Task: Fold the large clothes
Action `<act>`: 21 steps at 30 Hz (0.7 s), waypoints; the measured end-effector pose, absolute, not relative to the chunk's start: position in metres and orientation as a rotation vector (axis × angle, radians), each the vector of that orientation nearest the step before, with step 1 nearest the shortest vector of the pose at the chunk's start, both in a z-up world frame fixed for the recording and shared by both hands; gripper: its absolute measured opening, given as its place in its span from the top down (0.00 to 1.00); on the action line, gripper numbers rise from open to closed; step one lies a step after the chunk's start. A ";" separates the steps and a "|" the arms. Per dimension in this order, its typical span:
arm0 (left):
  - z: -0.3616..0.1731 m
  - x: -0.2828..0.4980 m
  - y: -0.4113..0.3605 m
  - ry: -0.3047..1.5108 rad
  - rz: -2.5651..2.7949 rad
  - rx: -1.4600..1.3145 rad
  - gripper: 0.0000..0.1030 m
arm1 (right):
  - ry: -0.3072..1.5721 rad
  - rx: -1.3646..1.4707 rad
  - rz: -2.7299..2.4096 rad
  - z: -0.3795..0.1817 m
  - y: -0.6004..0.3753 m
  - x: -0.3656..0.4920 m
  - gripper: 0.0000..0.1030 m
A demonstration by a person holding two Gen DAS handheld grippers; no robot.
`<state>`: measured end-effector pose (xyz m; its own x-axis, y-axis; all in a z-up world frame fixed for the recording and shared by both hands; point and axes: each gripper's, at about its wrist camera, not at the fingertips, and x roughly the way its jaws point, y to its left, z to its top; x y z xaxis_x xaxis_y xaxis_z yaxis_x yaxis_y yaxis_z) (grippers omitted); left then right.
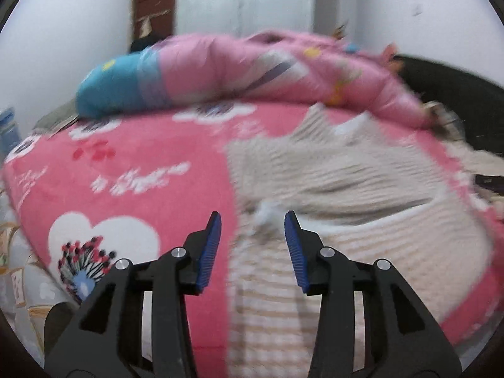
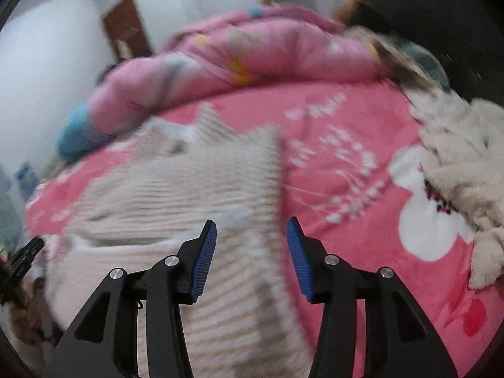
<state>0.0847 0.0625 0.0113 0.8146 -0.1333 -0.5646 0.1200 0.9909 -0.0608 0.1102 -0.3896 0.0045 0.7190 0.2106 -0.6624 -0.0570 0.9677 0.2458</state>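
A cream ribbed knit sweater (image 1: 346,173) with faint stripes lies spread on the pink flowered blanket (image 1: 126,173). In the left wrist view my left gripper (image 1: 252,220) hovers over the sweater's left edge. Its blue pads (image 1: 209,245) stand apart with nothing pinched between them. In the right wrist view the sweater (image 2: 189,182) fills the lower left, and my right gripper (image 2: 252,225) is open above its right edge, where cloth meets the blanket (image 2: 362,126). Both views are blurred.
A rolled pink and blue quilt (image 1: 252,72) lies across the far side of the bed. A fluffy white garment (image 2: 456,163) sits at the right. A dark headboard (image 1: 456,100) and a brown door (image 1: 156,9) stand behind. A black part (image 2: 25,252) shows at the right view's left edge.
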 end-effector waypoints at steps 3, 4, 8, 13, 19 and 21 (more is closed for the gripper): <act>0.014 0.074 0.035 0.633 -0.310 -0.038 0.61 | 0.775 0.138 0.317 0.008 -0.347 0.094 0.56; 0.006 0.074 0.018 0.677 -0.377 -0.044 0.61 | 0.817 0.109 0.385 0.001 -0.325 0.092 0.56; -0.047 0.094 -0.034 0.843 -0.337 0.094 0.59 | 0.996 -0.001 0.438 -0.053 -0.262 0.109 0.55; -0.057 0.105 -0.021 0.854 -0.327 -0.029 0.60 | 1.083 0.140 0.439 -0.070 -0.269 0.132 0.51; -0.032 0.104 -0.030 0.766 -0.431 -0.011 0.61 | 0.961 0.051 0.365 -0.033 -0.268 0.129 0.51; -0.052 0.122 -0.044 0.846 -0.344 0.061 0.59 | 0.977 -0.004 0.238 -0.048 -0.272 0.146 0.51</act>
<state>0.1221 -0.0441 -0.0519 0.6112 -0.2737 -0.7427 0.3220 0.9431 -0.0826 0.1461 -0.2716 -0.0482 0.5351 0.1985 -0.8211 -0.2018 0.9739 0.1039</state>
